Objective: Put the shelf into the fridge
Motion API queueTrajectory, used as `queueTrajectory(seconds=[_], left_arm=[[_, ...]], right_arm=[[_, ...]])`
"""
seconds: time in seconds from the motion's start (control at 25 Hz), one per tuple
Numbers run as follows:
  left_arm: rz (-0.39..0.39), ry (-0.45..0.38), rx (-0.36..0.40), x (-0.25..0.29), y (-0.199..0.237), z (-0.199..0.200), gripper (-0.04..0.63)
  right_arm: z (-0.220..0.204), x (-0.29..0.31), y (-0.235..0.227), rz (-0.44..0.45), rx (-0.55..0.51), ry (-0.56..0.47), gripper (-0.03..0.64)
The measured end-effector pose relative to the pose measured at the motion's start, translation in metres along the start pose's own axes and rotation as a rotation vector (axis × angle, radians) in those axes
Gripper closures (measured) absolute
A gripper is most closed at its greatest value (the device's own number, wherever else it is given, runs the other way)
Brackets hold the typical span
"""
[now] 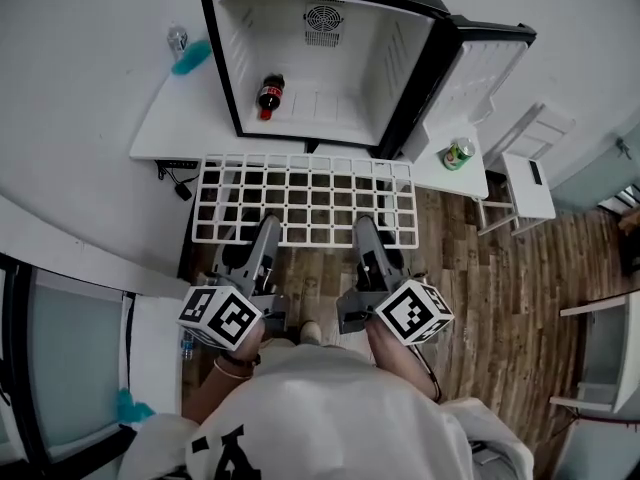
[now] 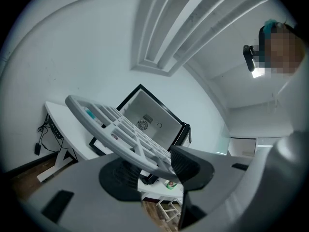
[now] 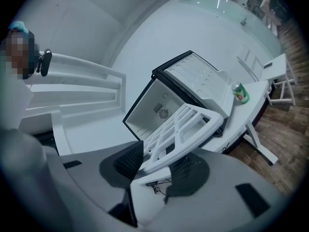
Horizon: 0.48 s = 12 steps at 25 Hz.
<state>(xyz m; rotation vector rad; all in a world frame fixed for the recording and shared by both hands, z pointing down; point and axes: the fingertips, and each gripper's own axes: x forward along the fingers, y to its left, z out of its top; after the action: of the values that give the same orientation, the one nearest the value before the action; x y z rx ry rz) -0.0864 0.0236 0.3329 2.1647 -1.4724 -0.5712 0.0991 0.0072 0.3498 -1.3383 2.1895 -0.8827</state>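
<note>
A white wire-grid shelf [image 1: 305, 198] hangs level in front of the open mini fridge [image 1: 325, 63], its far edge close to the fridge's front. My left gripper [image 1: 255, 236] is shut on the shelf's near edge at the left, and my right gripper [image 1: 372, 236] is shut on the near edge at the right. In the left gripper view the shelf [image 2: 116, 129] runs out from between the dark pads [image 2: 190, 166] toward the fridge [image 2: 149, 122]. The right gripper view shows the shelf [image 3: 186, 127] clamped the same way, with the fridge [image 3: 166, 105] behind it.
A cola bottle [image 1: 269, 95] lies on the fridge floor at the left. The fridge door [image 1: 480, 68] stands open to the right. The fridge sits on a white table [image 1: 175, 118] with a can [image 1: 177, 40] and a teal thing [image 1: 190, 58]. A green can [image 1: 458, 154] stands right.
</note>
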Motion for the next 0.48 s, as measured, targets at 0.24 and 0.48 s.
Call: queueTrajectory(seconds=[0.24, 0.48], left_arm=[[0.012, 0.008, -0.012, 0.016, 0.007, -0.004, 0.423], [0.013, 0.019, -0.001, 0.026, 0.005, -0.007, 0.423]], right_arm=[[0.003, 0.012, -0.009, -0.001, -0.001, 0.013, 0.465], [0.008, 0.017, -0.018, -0.003, 0.011, 0.009, 0.465]])
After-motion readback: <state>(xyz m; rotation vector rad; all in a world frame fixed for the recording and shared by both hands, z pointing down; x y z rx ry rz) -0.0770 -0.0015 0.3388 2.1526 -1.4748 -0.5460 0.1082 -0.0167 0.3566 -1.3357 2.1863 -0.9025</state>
